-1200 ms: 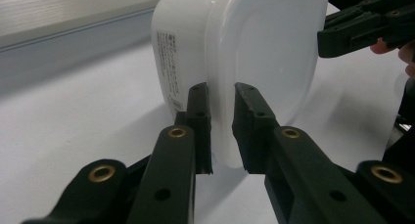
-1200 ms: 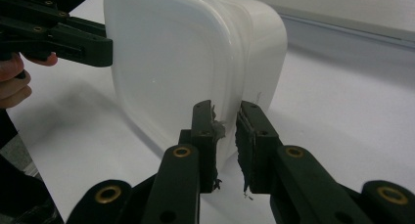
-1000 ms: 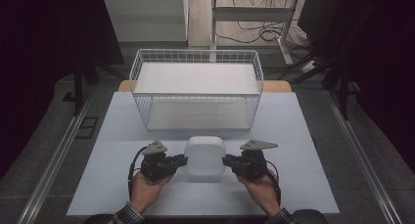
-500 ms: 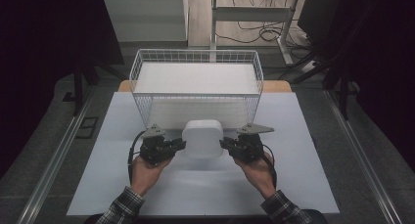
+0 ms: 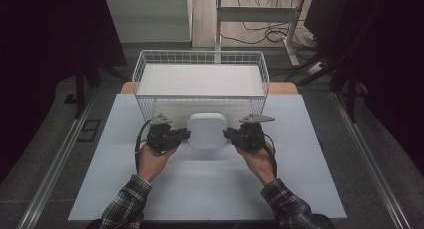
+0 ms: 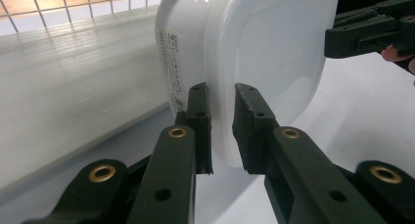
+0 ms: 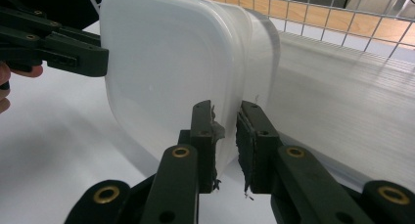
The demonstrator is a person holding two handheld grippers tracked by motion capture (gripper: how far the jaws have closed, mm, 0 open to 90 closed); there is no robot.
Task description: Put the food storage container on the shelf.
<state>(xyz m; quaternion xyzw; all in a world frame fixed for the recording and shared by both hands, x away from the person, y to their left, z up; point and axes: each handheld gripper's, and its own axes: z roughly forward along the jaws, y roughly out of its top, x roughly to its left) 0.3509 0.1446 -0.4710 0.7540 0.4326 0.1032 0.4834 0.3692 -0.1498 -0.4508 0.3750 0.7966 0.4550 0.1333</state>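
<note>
Carrying a white tub [image 5: 206,130] toward the wire basket [image 5: 145,64] at twelve o'clock.
Left hand-held gripper [image 5: 183,135] and right hand-held gripper [image 5: 230,134] are each pinching its lid rim, sharing the load.

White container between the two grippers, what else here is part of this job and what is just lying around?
In the job:
- white container
- left gripper, clamped on its rim
- right gripper, clamped on the opposite rim
- wire basket, just beyond it

Lying about:
- cables on the floor
- metal stand

Container's [image 6: 244,43] label print too small
</note>
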